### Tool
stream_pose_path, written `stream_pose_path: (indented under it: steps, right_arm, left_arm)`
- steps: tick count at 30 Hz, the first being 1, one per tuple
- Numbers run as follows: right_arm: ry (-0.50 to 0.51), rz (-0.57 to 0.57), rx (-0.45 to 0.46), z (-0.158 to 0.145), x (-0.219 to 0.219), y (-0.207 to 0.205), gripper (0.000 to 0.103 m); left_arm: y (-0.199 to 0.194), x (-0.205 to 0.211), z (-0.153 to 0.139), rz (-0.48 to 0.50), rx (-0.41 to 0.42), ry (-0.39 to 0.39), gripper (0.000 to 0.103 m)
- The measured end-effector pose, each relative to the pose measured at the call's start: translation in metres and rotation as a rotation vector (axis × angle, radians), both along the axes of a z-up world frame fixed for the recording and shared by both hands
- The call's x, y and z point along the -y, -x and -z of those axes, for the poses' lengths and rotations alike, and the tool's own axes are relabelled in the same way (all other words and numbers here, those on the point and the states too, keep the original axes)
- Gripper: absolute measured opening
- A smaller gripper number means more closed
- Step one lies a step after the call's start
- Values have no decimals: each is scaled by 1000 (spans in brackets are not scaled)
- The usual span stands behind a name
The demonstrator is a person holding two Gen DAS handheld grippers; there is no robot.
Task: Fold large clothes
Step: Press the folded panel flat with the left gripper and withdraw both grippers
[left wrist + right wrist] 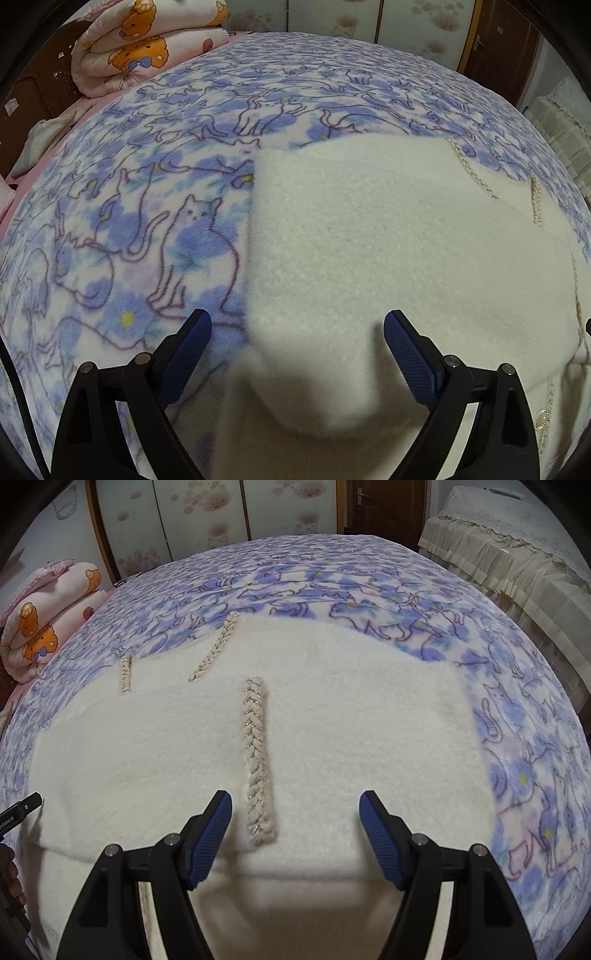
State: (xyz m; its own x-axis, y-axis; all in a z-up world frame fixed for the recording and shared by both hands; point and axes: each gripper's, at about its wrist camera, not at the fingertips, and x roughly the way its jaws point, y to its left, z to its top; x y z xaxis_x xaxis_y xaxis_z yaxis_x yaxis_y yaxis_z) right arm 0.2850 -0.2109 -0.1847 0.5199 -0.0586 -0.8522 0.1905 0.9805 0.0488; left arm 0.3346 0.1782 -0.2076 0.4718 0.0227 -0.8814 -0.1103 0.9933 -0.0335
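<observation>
A cream fuzzy garment [388,236] with braided trim lies folded flat on the bed's blue cat-print blanket [140,221]. In the left wrist view my left gripper [297,325] is open and empty, just above the garment's near left corner. In the right wrist view the same garment [351,731] spreads ahead, with a braided strip [255,753] running down its top layer. My right gripper [295,806] is open and empty above the near folded edge, with the braid's end between its fingers. The left gripper's tip shows at the far left of the right wrist view [22,808].
A rolled bear-print quilt [147,48] sits at the bed's far left corner. A lace-covered piece of furniture [517,554] stands beyond the bed on the right. Wardrobe doors [221,513] and a dark door [384,506] are behind.
</observation>
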Motion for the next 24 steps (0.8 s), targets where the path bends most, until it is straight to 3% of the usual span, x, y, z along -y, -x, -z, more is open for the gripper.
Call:
stream_pose_path:
  steps: [15,24]
  right_arm:
    - [62,-35,134,-102,-12,77,71]
    - [88,-27,194,-138,-5,131,71]
  left_arm:
    - [70,-3,-89,32,74,9,94]
    - [122,-10,-122,28,96,3,94]
